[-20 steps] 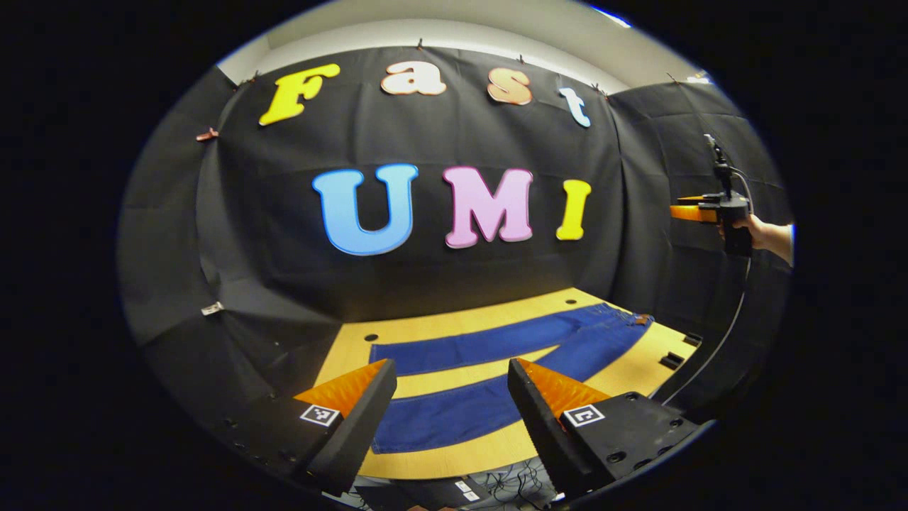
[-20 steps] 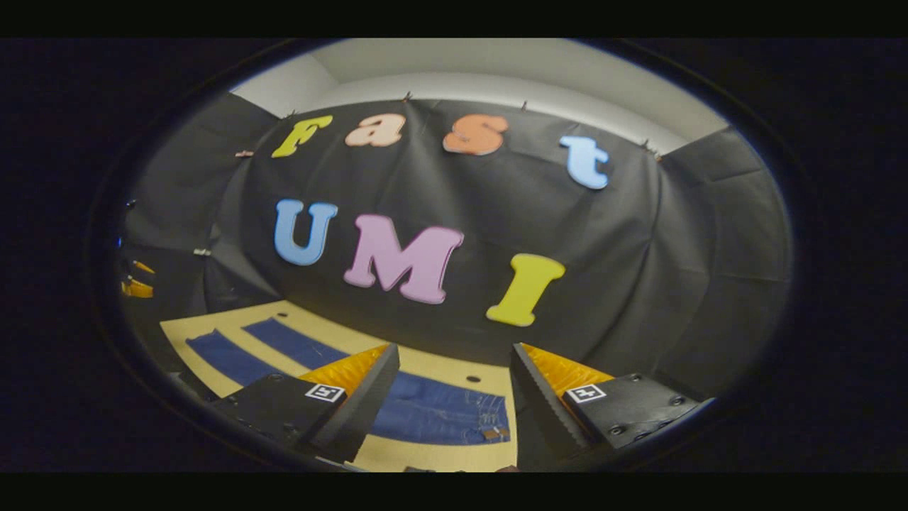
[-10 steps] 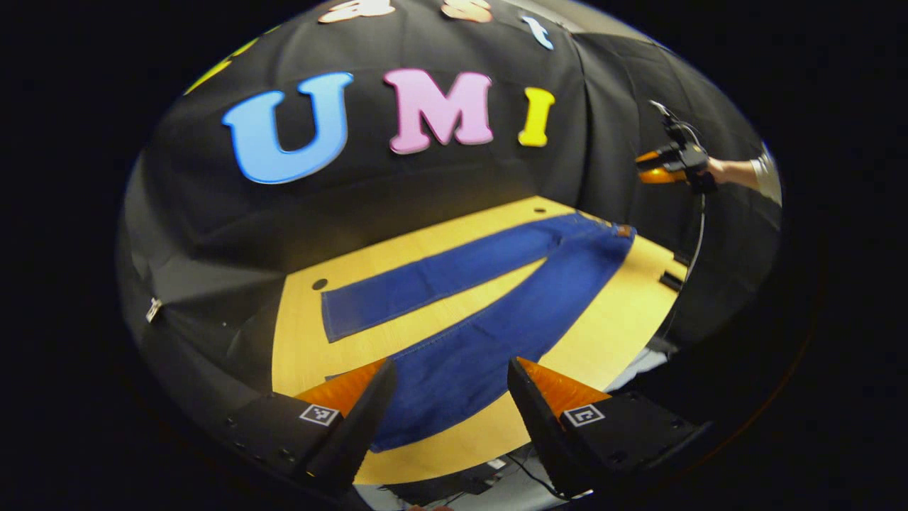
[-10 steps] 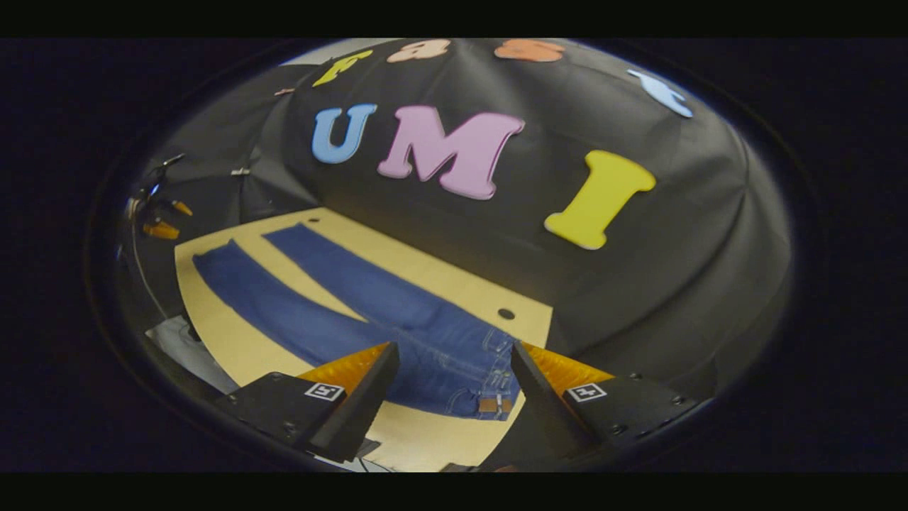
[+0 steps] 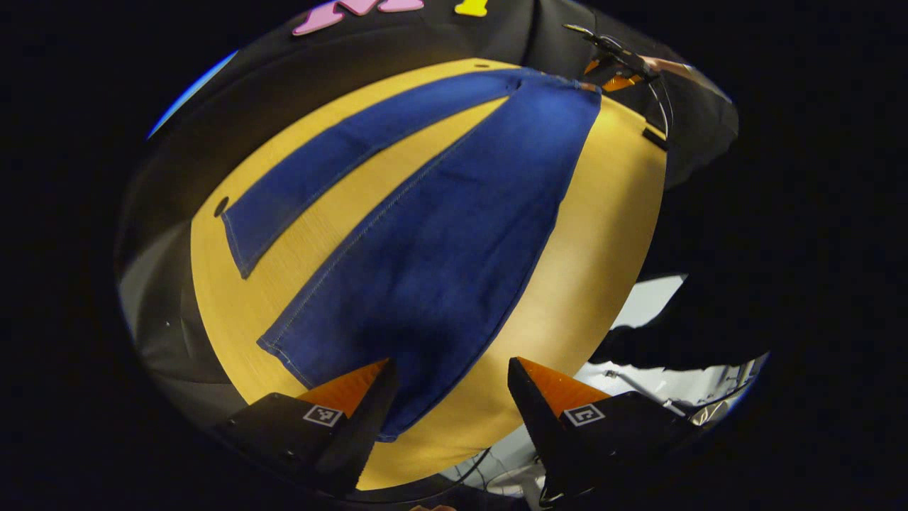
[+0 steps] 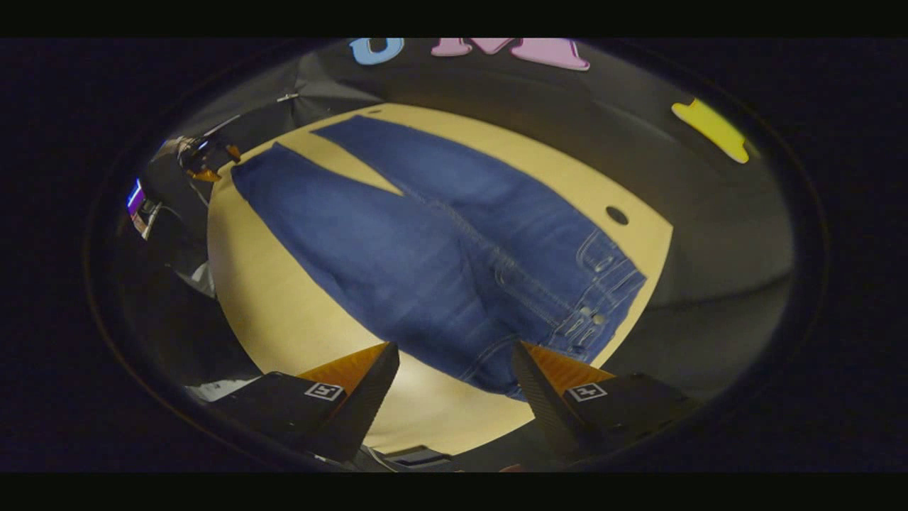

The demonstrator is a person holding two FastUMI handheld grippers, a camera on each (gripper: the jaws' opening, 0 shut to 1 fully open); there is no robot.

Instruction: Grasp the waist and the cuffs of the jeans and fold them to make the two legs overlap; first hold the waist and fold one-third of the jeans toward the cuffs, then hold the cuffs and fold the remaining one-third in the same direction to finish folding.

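In the left gripper view, the left gripper [image 5: 448, 383] is hanging over the cuff end of the jeans [image 5: 440, 234], its fingers spread wide and pinching nothing. The jeans are lying flat on the wooden table [image 5: 603, 227], their two legs splayed apart in a V, the nearer cuff [image 5: 333, 383] sitting just ahead of the fingertips. Far off by the waist, the right gripper [image 5: 611, 71] is showing with a hand behind it. In the right gripper view, the right gripper [image 6: 454, 369] is hovering over the waist [image 6: 589, 312] of the jeans [image 6: 425, 241], fingers spread and gripping nothing, the waistband corner lying between them. The left gripper [image 6: 202, 157] is showing small beyond the cuffs.
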